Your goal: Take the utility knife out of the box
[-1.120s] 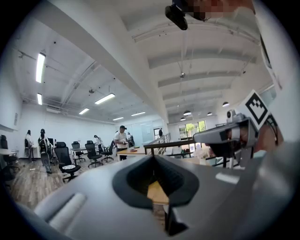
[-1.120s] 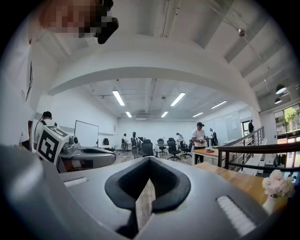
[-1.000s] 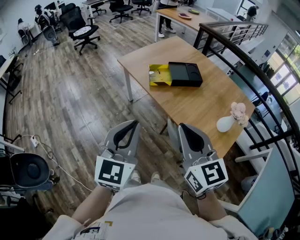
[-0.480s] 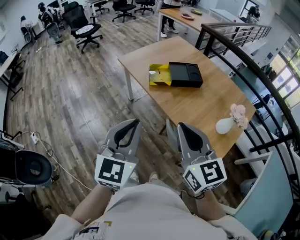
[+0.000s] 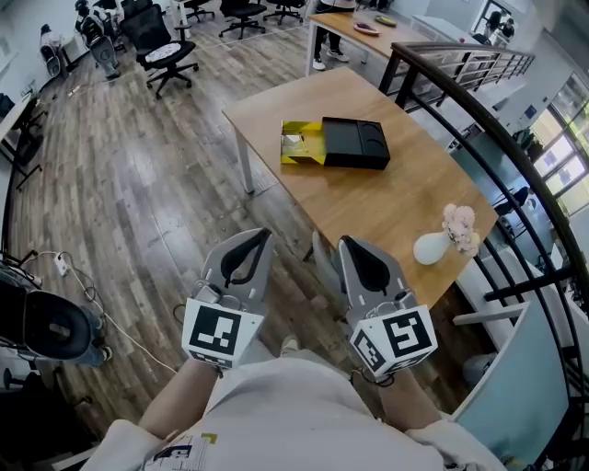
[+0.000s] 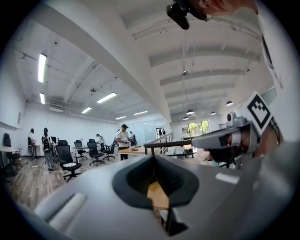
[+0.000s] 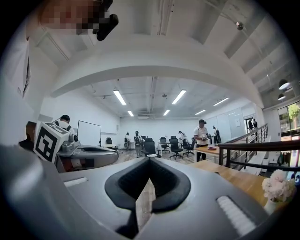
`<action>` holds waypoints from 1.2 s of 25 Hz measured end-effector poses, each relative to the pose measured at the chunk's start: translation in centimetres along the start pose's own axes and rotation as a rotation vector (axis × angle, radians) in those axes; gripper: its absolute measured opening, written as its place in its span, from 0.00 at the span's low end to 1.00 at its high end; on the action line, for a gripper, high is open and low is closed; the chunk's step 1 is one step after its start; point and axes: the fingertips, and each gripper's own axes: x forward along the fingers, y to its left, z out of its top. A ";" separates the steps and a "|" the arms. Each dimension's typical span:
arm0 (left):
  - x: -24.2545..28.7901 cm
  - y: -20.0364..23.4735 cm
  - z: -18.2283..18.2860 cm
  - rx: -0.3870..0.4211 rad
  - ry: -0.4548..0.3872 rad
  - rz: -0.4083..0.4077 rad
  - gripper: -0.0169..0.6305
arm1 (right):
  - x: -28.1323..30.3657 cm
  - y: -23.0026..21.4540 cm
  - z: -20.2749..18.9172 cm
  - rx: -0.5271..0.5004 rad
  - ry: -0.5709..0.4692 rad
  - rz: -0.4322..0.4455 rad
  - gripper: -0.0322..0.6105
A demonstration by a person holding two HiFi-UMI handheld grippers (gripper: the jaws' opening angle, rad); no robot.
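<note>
Yellow-and-black utility-knife box (image 5: 333,144) lies untouched on the far wooden table (image 5: 386,213); left gripper (image 5: 260,236) and right gripper (image 5: 347,245), both closed and empty, hang well short.

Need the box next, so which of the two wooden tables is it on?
The nearer table: the yellow-and-black box lies on it, with a white vase. The farther table stands behind it.

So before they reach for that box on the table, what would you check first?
1. Box in sight on the table: ok.
2. Utility knife seen inside it: cannot tell, too small.
3. Left gripper and right gripper empty: ok.
4. Jaws open for a grab: not ok, both shut.
5. Grippers within reach of the box: not ok, well short.
6. Vase clear of the box: ok.
</note>
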 end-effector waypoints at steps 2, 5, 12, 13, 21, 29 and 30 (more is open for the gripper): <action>0.4 -0.4 -0.3 -0.004 0.010 -0.003 0.03 | 0.0 -0.4 -0.1 0.003 -0.006 0.009 0.05; 0.9 -0.9 -0.8 0.000 0.027 -0.001 0.03 | -0.2 -1.3 -0.1 0.011 -0.008 0.022 0.05; 2.0 -1.1 -1.4 0.020 0.047 -0.006 0.03 | 0.7 -2.2 0.0 0.034 -0.017 0.050 0.05; 2.3 -1.1 -1.4 0.020 0.045 -0.009 0.03 | 0.8 -2.2 0.1 0.034 -0.022 0.054 0.05; 6.2 1.5 -2.1 -0.024 0.010 -0.002 0.03 | 4.7 -3.5 0.0 -0.013 -0.022 0.054 0.05; 11.1 6.1 -4.0 -0.012 0.024 -0.034 0.03 | 11.2 -4.9 -1.0 -0.026 0.015 0.051 0.05; 11.8 6.8 -4.2 -0.014 0.029 -0.039 0.03 | 12.1 -5.2 -1.1 -0.024 0.020 0.047 0.05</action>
